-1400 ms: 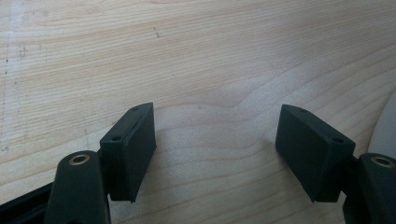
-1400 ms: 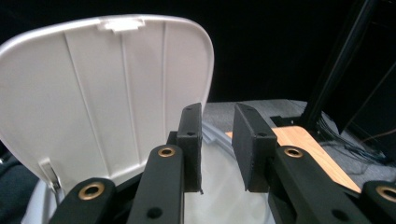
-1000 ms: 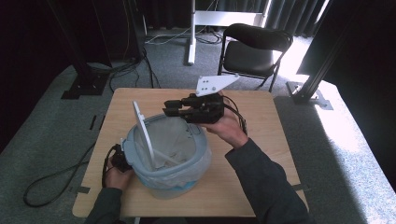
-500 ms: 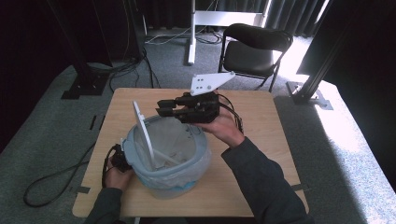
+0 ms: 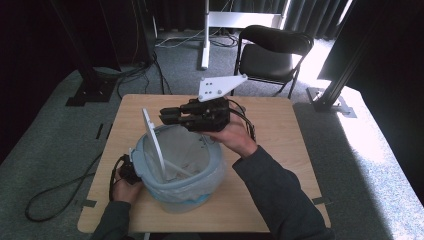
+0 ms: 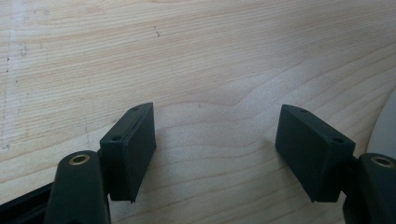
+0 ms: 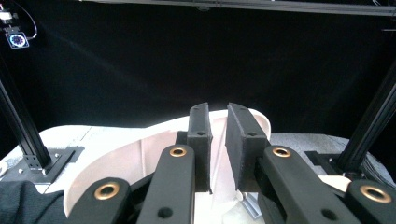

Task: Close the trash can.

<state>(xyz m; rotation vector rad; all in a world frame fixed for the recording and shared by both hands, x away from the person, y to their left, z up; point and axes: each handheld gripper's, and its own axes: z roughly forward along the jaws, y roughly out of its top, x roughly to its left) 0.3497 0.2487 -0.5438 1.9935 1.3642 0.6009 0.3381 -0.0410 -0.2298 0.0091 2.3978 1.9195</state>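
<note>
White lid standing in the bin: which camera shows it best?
The high view: the whole white lid stands on edge in the lined bin. The right gripper view catches its curved upper part; the left gripper view faces the table.

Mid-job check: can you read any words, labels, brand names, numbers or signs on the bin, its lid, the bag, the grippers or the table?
None can be read.
Bin, its bag and the white lid: plain, no print visible.
Right gripper and its grey plate: bare holes, no lettering.
Left gripper: black pads unmarked.
Table: bare wood grain.
Small lit device in the right gripper view: a round light pattern, too small to read.
</note>
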